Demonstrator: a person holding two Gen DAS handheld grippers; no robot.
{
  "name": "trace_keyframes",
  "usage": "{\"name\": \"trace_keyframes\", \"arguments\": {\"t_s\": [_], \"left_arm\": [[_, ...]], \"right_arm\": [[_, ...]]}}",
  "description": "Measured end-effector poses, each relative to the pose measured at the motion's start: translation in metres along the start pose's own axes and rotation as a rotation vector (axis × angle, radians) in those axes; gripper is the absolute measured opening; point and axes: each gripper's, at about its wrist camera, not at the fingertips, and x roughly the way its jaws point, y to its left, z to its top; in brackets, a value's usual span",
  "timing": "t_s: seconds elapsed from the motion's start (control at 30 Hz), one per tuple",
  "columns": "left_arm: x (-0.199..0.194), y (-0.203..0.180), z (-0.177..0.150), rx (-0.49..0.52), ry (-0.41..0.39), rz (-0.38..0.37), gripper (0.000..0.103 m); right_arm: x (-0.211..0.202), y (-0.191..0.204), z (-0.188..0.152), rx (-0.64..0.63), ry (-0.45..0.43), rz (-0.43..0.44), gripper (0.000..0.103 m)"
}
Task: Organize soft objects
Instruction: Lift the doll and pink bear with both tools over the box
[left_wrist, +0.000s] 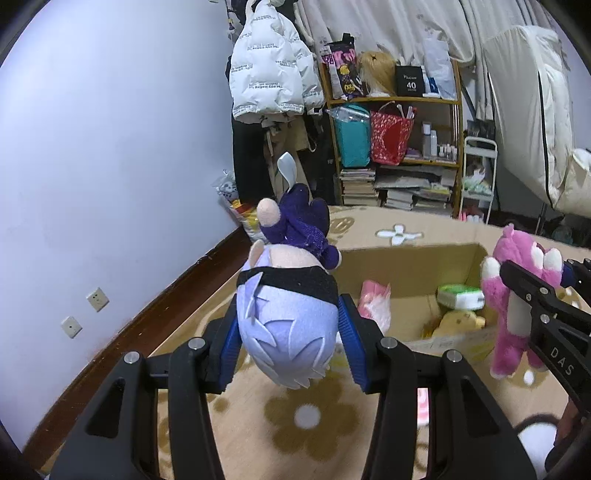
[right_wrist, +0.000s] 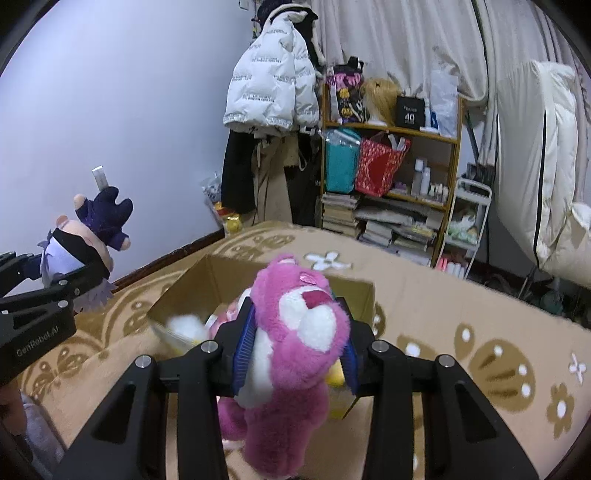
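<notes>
Left gripper (left_wrist: 288, 332) clamps lilac-haired doll (left_wrist: 284, 325); right gripper (right_wrist: 295, 343) clamps pink bear (right_wrist: 291, 347) above cardboard box (right_wrist: 207, 273)

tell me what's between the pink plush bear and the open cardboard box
Nothing: in the right wrist view the pink plush bear hangs in the right gripper above the open cardboard box.

Occlusions and blur

Cardboard box (right_wrist: 207, 273) contents blurred; pink bear (right_wrist: 295, 332) hides its middle; right tool (left_wrist: 546, 314) cut off at 3 o'clock.
</notes>
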Motion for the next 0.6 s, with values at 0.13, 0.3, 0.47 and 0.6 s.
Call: {"name": "trace_keyframes", "arguments": {"t_s": [0.13, 0.3, 0.47, 0.6], "left_arm": [[0.010, -0.006, 0.010, -0.004, -0.020, -0.008, 0.048], [0.025, -0.008, 0.019, -0.022, -0.037, -0.012, 0.048], [0.042, -0.014, 0.019, -0.022, -0.034, -0.032, 0.048], [0.053, -0.022, 0.016, -0.021, -0.018, -0.068, 0.048]], "right_arm": [[0.011, -0.006, 0.014, -0.015, -0.023, -0.025, 0.043], [0.026, -0.011, 0.022, -0.036, -0.038, -0.054, 0.043], [0.040, -0.016, 0.021, -0.047, -0.029, -0.076, 0.043], [0.047, -0.017, 0.013, -0.043, -0.023, -0.095, 0.043]]}}
